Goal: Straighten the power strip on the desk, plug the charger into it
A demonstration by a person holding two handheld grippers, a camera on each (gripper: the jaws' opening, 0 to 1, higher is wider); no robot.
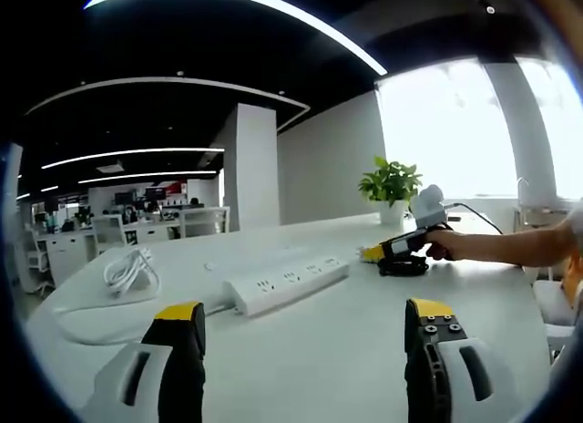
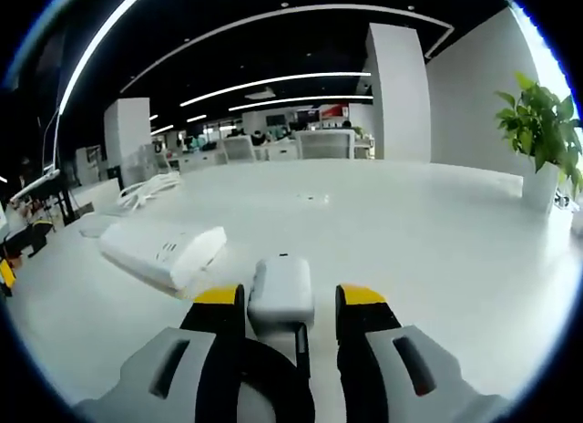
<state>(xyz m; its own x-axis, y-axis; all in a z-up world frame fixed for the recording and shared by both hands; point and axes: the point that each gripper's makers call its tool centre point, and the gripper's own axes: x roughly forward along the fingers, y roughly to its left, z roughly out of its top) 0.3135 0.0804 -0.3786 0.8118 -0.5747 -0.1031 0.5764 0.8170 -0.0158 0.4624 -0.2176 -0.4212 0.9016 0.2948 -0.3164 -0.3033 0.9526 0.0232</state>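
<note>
A long white power strip (image 1: 287, 282) lies at an angle on the white desk (image 1: 346, 350), ahead of my left gripper (image 1: 305, 318), whose jaws are open wide with nothing between them. To the right a person's hand (image 1: 455, 245) holds my right gripper (image 1: 375, 253) low over the desk. In the right gripper view a small white charger (image 2: 281, 291) rests on the desk between the jaws of my right gripper (image 2: 290, 300). The left jaw is against it and a narrow gap shows on the right. A black cord (image 2: 301, 350) runs back from the charger. The power strip (image 2: 164, 250) lies to its left.
A coiled white cable (image 1: 127, 268) sits at the desk's far left, seen too as the coil (image 2: 150, 188). A potted plant (image 1: 390, 181) stands at the back near the window; the plant (image 2: 542, 122) is at the right. Office desks and chairs lie beyond.
</note>
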